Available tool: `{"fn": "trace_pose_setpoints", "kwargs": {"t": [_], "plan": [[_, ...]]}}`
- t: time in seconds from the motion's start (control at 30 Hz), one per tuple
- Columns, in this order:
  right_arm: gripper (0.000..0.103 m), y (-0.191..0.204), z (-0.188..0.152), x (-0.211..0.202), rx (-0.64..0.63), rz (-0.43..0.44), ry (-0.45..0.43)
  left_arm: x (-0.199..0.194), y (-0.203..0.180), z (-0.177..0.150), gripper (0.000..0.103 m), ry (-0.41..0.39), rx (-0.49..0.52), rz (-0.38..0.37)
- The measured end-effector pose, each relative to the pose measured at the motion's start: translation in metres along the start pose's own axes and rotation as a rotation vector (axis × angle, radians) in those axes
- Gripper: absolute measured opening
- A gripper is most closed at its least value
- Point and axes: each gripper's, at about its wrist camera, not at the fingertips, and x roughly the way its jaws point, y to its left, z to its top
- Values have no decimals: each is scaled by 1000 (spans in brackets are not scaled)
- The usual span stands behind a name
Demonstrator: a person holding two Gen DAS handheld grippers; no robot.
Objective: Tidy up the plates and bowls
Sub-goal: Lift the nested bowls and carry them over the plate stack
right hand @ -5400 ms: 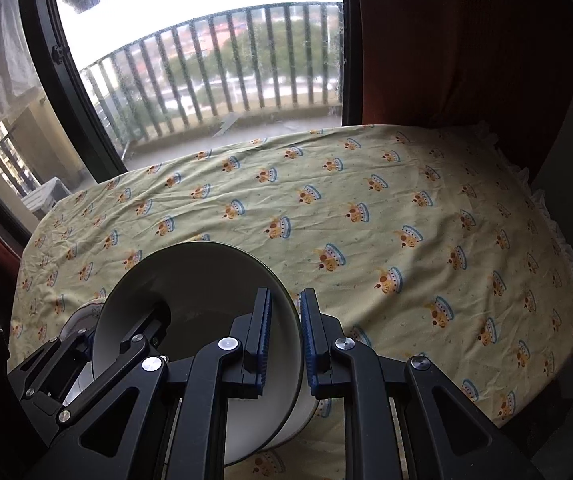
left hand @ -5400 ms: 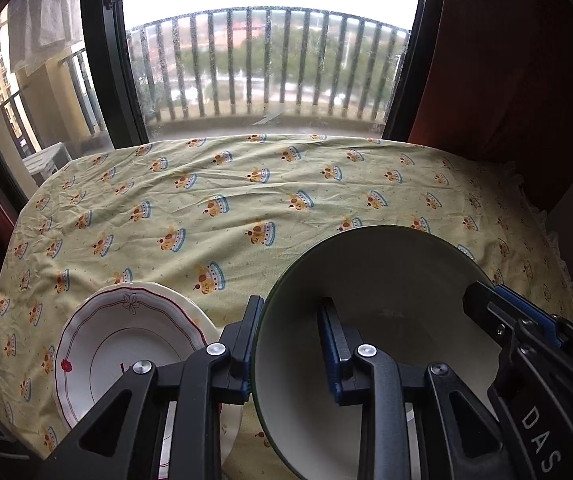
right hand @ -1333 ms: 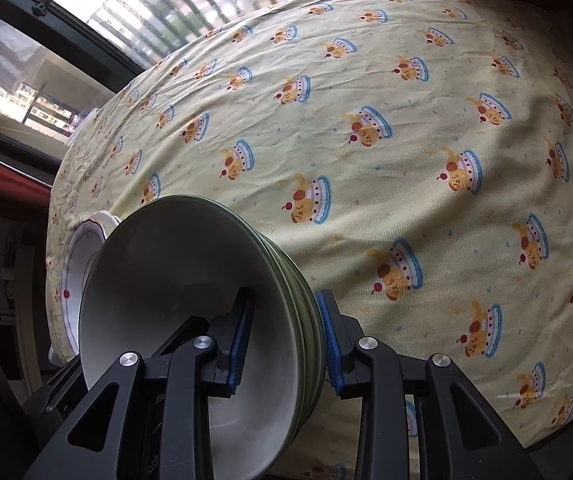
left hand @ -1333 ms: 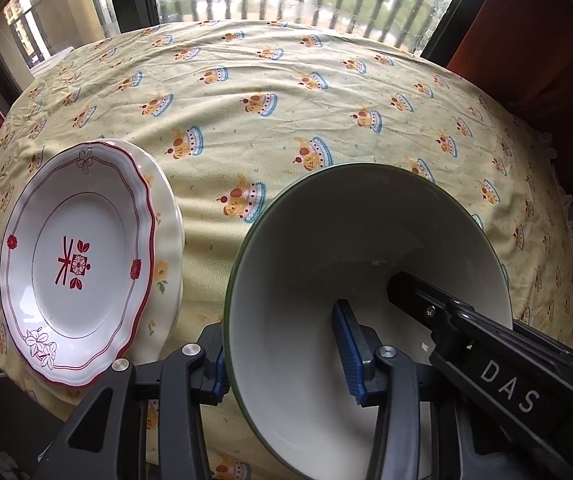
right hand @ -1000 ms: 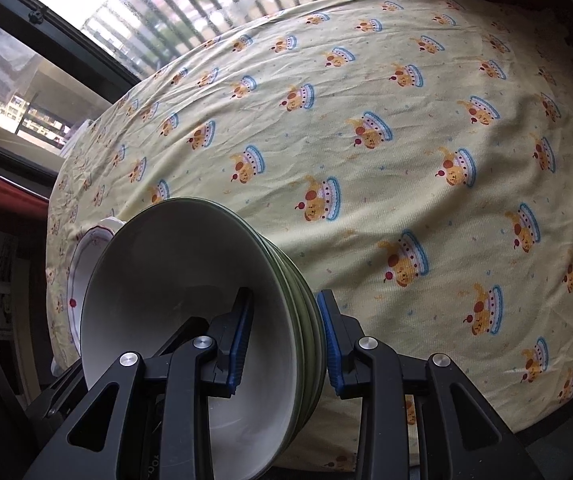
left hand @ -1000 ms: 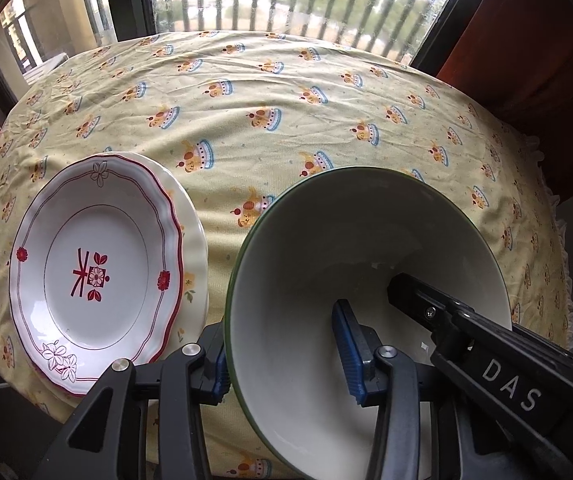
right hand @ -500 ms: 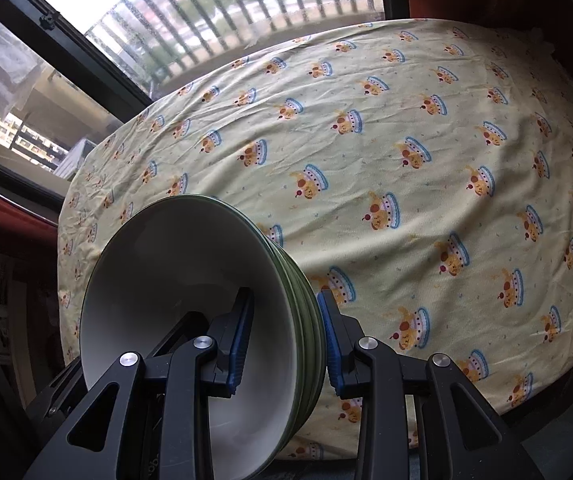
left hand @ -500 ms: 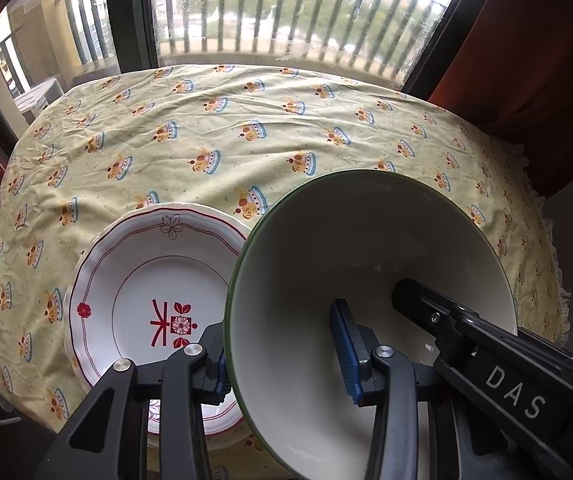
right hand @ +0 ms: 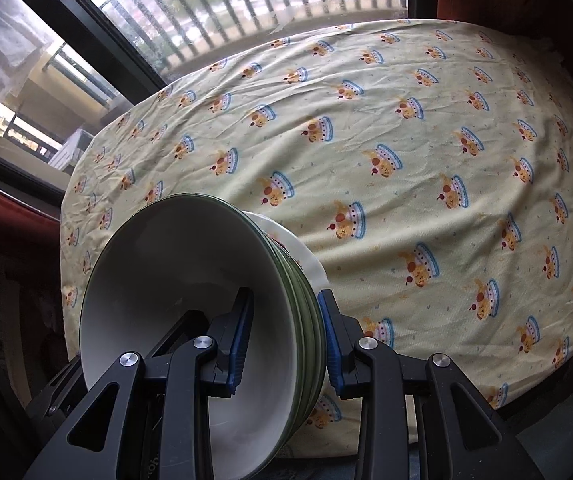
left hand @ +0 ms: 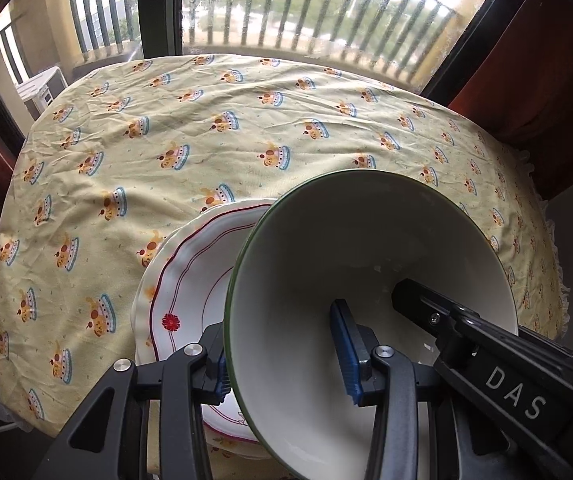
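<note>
Two grippers are clamped on one stack of green-rimmed bowls (left hand: 366,264), each from its own side. The left gripper (left hand: 286,356) is closed on the near rim of the stack, with one blue-padded finger outside the wall and the other inside the top bowl. The right gripper (right hand: 284,338) is likewise closed on the opposite rim, one pad inside the bowl and the other pressed against the ribbed green edges of the nested bowls. In the left wrist view the right gripper's black body, lettered "DAS", is seen reaching into the bowl from the lower right.

The stack is held above the near edge of a table covered by a yellow tablecloth (left hand: 206,128) printed with small crowned figures. Directly under and behind the bowls, a pile of scalloped plates (left hand: 190,276) is seen on the cloth; the top plate is white with a red line border and a red flower mark, and a cream plate edge shows beneath it. Whether the bowls touch the plates cannot be told. Beyond the table a window (left hand: 286,12) with a balcony railing is visible, and a red curtain (left hand: 546,72) hangs at the right.
</note>
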Motion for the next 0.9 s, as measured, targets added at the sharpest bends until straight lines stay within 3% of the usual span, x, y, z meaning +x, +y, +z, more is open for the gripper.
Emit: {"fn": "trace_pose_setpoints", "kwargs": {"t": [0.33,0.9], "plan": [[36,29,-6,26,7,-19,56,12,32,1,41,52,-5,-1],[37,35,-7,34,30,-25,41,12,37,3,42,18,55,-1]]}}
